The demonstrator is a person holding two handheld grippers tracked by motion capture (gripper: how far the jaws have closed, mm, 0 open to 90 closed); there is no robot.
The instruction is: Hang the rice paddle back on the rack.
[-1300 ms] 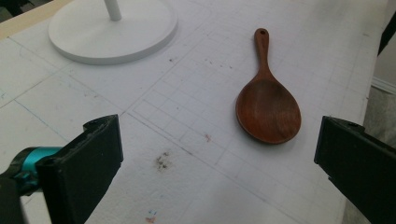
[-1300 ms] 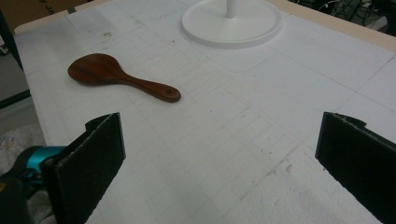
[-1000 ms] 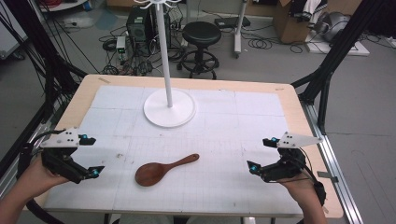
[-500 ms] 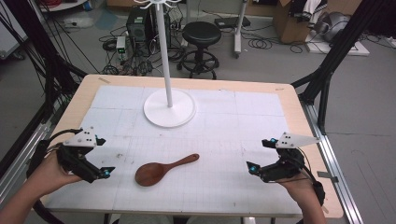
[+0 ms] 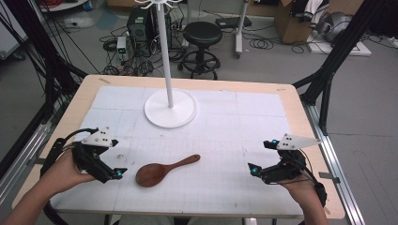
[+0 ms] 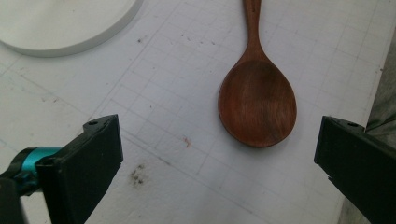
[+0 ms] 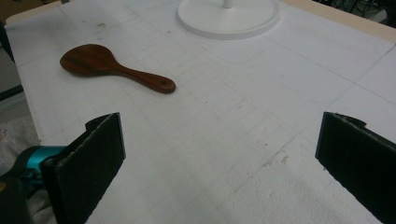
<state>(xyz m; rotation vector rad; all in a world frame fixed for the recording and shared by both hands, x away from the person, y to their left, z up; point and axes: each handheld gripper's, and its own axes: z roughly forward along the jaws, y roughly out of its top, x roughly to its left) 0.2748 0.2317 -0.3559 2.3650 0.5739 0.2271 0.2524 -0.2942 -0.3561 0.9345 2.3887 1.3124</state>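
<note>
Left gripper lining up on a wooden spoon, right gripper waiting.

A dark brown wooden spoon with a broad oval bowl is lying flat on the white gridded mat, well in front of the round white base of the tall white stand. The left gripper is sitting just beside the spoon's bowl end, jaws spread wide apart and empty, probably to straddle it for a pickup. The right gripper is hovering well away from the spoon's handle end, jaws likewise wide apart and empty, seemingly keeping clear.
</note>
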